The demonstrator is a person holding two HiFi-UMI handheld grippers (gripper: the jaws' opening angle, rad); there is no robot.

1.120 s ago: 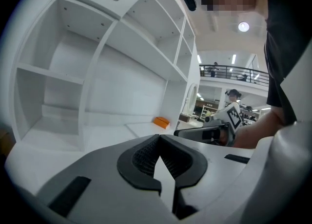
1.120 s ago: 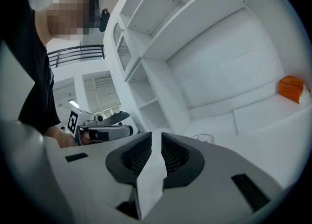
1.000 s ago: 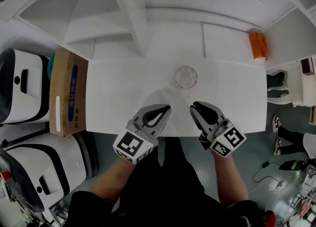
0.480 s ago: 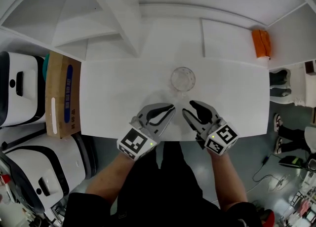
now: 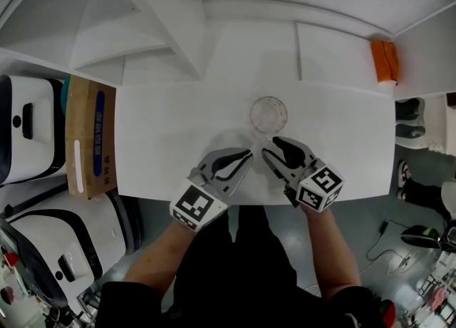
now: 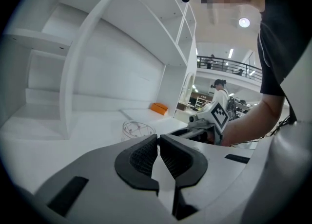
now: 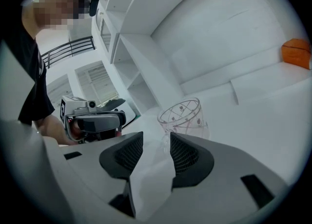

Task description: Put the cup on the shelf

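Observation:
A clear glass cup (image 5: 268, 114) with small red marks stands upright on the white table (image 5: 171, 127), in front of the white shelf (image 5: 214, 41). My right gripper (image 5: 271, 146) sits just short of the cup, on its near side. Its jaws have just been opening and stand open (image 7: 156, 138) with nothing between them; the cup (image 7: 183, 118) is just ahead of the tips. My left gripper (image 5: 249, 154) is shut and empty, beside the right one. In the left gripper view its pads meet (image 6: 158, 139), with the cup (image 6: 138, 129) ahead.
An orange object (image 5: 385, 61) lies at the table's far right corner. A cardboard box (image 5: 89, 137) stands off the table's left edge, beside white machines (image 5: 28, 127). The shelf's upright panel (image 5: 171, 20) rises behind the cup to the left.
My right gripper's jaws have gone from shut to open, and it has moved a little toward the cup. My left gripper has shifted only slightly and stays shut.

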